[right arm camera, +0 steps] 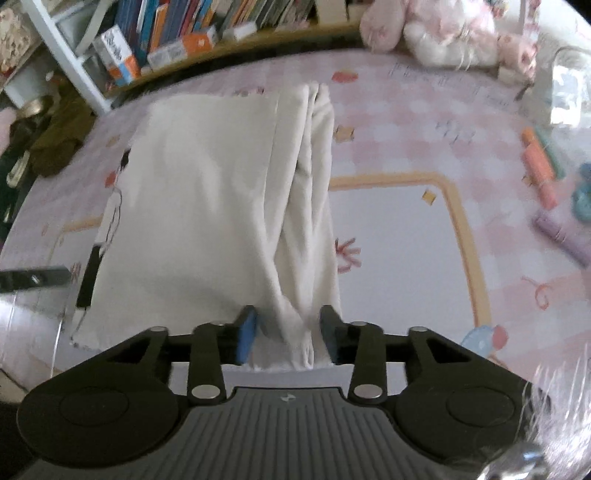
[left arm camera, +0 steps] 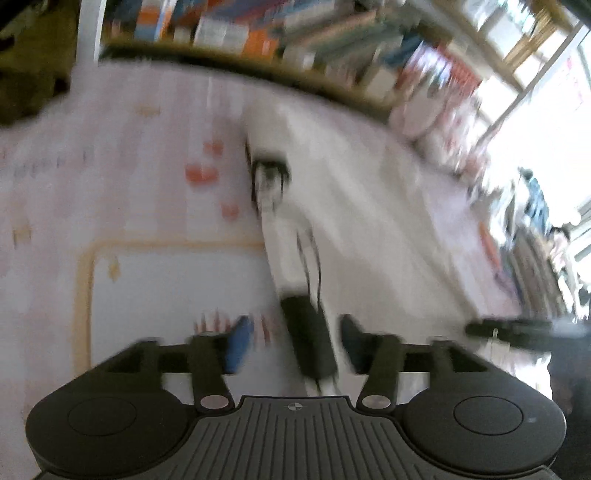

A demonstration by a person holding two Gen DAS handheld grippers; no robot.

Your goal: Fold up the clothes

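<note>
A white garment (right arm camera: 207, 206) with a dark printed figure along its left edge lies folded flat on the pink checked mat (right arm camera: 424, 122). Its right side is bunched into long pleats. My right gripper (right arm camera: 290, 332) is open at the near hem, with the bunched cloth lying between its fingers. The left wrist view is heavily blurred. There the white garment (left arm camera: 354, 206) runs away from my left gripper (left arm camera: 295, 341), which is open. A black strip of the print (left arm camera: 308, 339) lies between the fingers, and the pads stand clear of it.
A low bookshelf (right arm camera: 184, 33) runs along the far edge of the mat. A pink plush toy (right arm camera: 443, 33) sits at the back right. Orange (right arm camera: 537, 166) and purple (right arm camera: 561, 236) toys lie at the right. Brown clothing (right arm camera: 55, 144) is heaped at the left.
</note>
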